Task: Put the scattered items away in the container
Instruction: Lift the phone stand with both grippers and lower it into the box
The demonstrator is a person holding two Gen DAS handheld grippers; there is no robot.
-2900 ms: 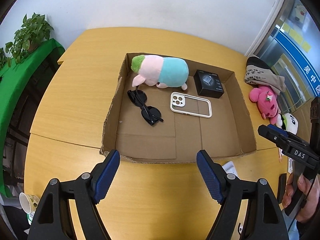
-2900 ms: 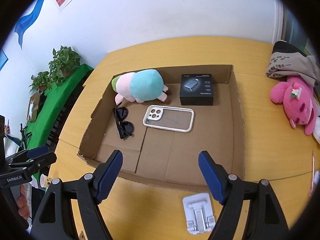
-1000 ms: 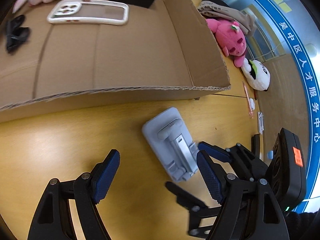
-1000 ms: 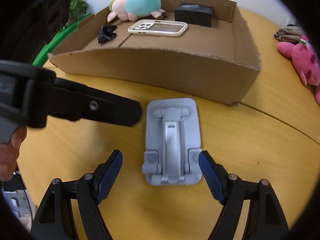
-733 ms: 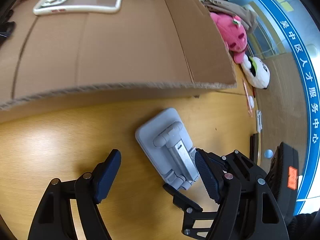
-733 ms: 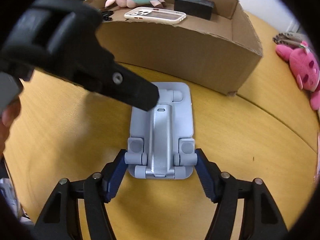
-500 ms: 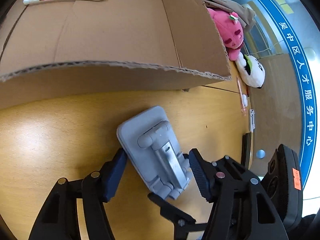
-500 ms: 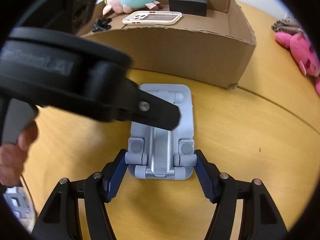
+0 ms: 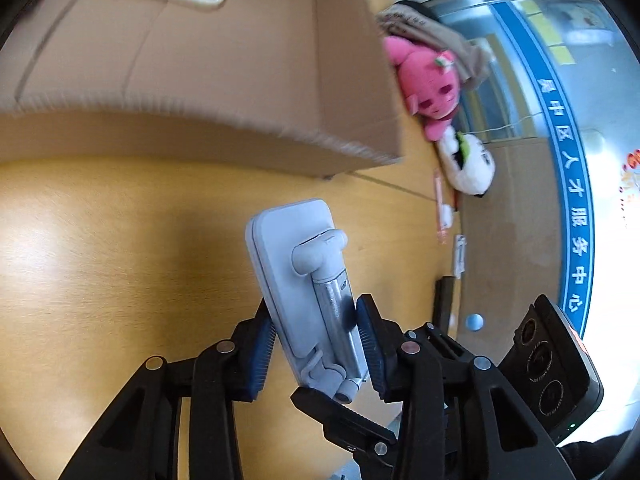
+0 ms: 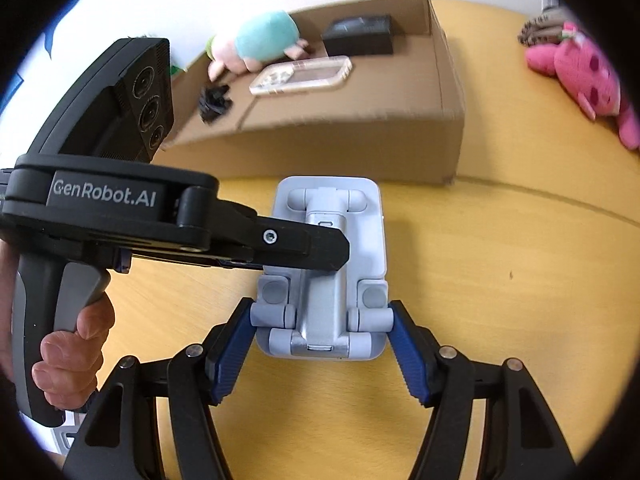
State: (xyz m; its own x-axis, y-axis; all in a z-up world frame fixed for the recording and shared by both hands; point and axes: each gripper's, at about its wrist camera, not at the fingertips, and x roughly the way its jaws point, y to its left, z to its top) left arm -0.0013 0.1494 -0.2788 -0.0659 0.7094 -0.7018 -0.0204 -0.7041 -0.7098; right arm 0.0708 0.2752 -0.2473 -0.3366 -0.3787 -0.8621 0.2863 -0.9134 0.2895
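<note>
Gripping the near end of the grey phone stand (image 10: 326,276) from both sides, the right gripper (image 10: 322,338) has its blue pads pressed against the stand's hinge barrels. The left gripper (image 9: 316,344) (entering from the left in the right wrist view) is closing, its pads straddling the stand's plate and metal arm; contact cannot be confirmed. The stand sits over the wooden table (image 10: 500,280), just near of the cardboard box (image 10: 352,148). Inside the box: phone case (image 10: 304,74), black box (image 10: 358,34), plush toy (image 10: 260,40), sunglasses (image 10: 216,102).
</note>
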